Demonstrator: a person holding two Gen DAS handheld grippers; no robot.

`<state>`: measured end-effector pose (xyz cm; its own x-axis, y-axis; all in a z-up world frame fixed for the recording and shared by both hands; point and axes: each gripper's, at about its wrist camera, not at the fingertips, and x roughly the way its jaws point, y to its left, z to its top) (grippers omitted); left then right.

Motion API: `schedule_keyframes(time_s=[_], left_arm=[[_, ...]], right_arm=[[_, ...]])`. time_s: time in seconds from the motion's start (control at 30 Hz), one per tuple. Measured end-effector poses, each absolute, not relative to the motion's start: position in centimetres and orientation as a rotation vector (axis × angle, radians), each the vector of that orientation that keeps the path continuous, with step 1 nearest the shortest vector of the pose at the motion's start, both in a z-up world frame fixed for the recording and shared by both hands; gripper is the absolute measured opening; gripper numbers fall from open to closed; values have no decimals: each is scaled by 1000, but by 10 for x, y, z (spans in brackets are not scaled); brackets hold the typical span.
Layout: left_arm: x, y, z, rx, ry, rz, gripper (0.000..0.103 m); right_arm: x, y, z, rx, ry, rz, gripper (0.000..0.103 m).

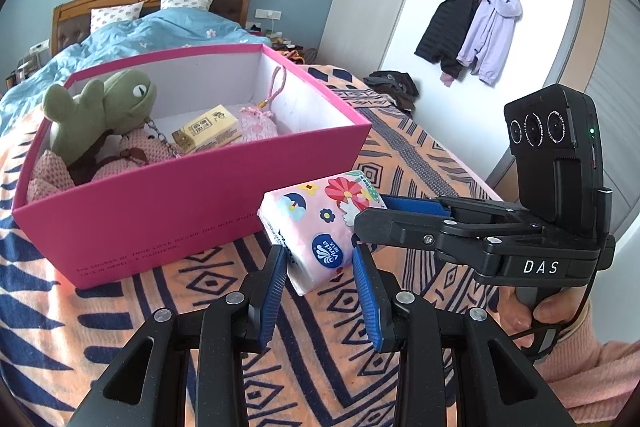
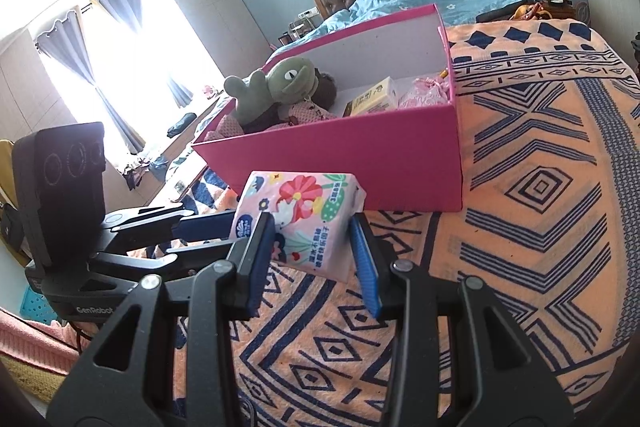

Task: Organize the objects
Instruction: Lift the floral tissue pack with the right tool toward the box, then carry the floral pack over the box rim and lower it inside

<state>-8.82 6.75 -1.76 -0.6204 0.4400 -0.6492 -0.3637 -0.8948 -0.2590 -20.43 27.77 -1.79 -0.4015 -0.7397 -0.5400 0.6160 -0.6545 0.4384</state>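
A pink floral tissue pack (image 1: 320,223) is held above the patterned blanket, just in front of the pink box (image 1: 160,211). My left gripper (image 1: 320,259) has its blue pads on both sides of the pack's near end. My right gripper (image 2: 314,235) closes on the same pack (image 2: 304,211) from the other side; in the left wrist view its fingers (image 1: 400,215) reach the pack's right end. The pink box (image 2: 360,155) holds a green plush frog (image 1: 104,107), a pink knitted toy, a yellow carton (image 1: 208,129) and a pink pouch (image 1: 258,125).
The orange and navy patterned blanket (image 2: 520,187) covers the surface under the box. A bed with a blue duvet (image 1: 160,31) lies behind. Jackets (image 1: 472,27) hang on the white wall at right. A curtained window (image 2: 100,59) is at left.
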Motion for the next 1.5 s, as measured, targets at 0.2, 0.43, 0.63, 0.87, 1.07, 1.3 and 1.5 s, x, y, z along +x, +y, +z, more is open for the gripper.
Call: schedule_keyframes(time_s=[0.2, 0.43, 0.63, 0.87, 1.07, 1.3, 1.5], left_arm=[[-90, 68, -14, -1018, -134, 2485, 34], [-92, 68, -6, -992, -131, 2491, 34], [-95, 69, 1, -968, -119, 2503, 34], [-99, 70, 9, -942, -107, 2515, 34], [-102, 70, 15, -919, -99, 2528, 34], [-106, 70, 22, -901, -93, 2536, 34], [-112, 71, 26, -893, -87, 2545, 34]], right_arm=[[-206, 279, -13, 905, -209, -2108, 42], [-207, 280, -4, 874, -206, -2117, 42], [-210, 279, 3, 852, -196, -2129, 42], [-215, 280, 14, 817, -191, -2144, 42], [-218, 279, 20, 793, -181, -2155, 42], [-220, 280, 26, 771, -179, -2165, 43], [-225, 279, 30, 762, -186, -2166, 43]])
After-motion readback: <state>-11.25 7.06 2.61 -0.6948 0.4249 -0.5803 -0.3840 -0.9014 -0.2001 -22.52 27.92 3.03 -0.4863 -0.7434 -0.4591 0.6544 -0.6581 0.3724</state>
